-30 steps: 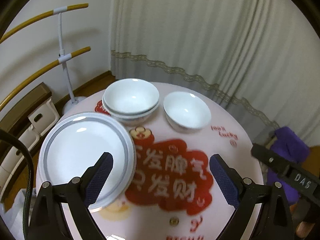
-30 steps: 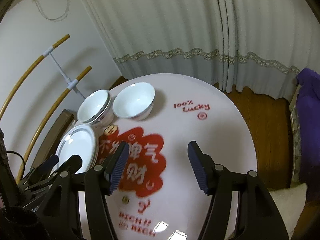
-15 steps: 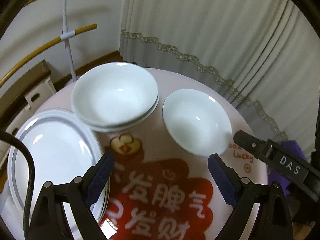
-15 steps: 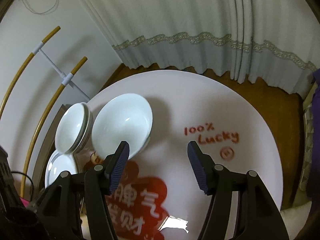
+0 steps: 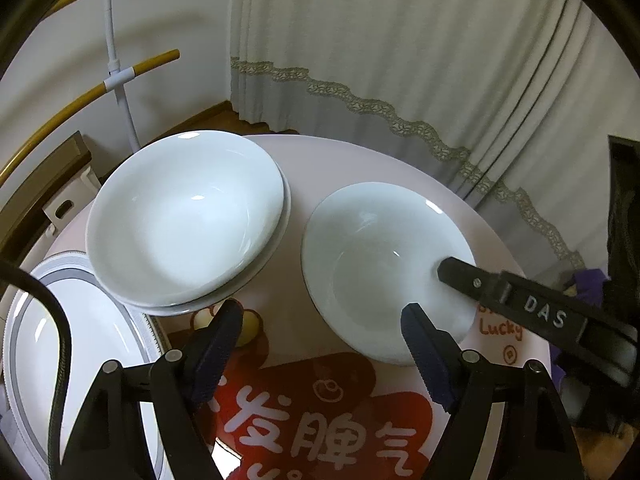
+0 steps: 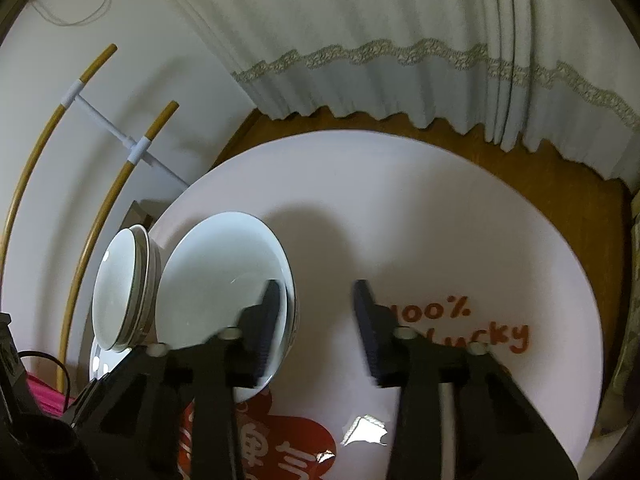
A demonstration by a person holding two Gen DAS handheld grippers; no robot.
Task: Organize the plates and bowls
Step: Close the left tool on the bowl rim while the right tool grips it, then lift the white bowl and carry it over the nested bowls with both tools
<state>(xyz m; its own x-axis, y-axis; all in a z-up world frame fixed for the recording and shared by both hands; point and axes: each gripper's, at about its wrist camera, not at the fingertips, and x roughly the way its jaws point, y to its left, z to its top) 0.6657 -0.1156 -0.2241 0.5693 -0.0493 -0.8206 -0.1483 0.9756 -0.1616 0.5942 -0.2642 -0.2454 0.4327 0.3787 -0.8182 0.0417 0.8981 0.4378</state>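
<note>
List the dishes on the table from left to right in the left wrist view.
Grey-rimmed white plates → stacked white ceramic bowls → single white ceramic bowl, with the right gripper's black finger reaching over its rim.

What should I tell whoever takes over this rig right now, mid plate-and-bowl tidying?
Left gripper: open, empty, jaws just closed a little; hovers in front of the bowls.
Right gripper: jaws just closing astride the single bowl rim, one finger inside, one outside; not clamped yet.
Things: nested bowls beside the single bowl; plates at the table edge.
Done: two bowls nested.
Left: grip the single bowl, probably nest it on the others.
</note>
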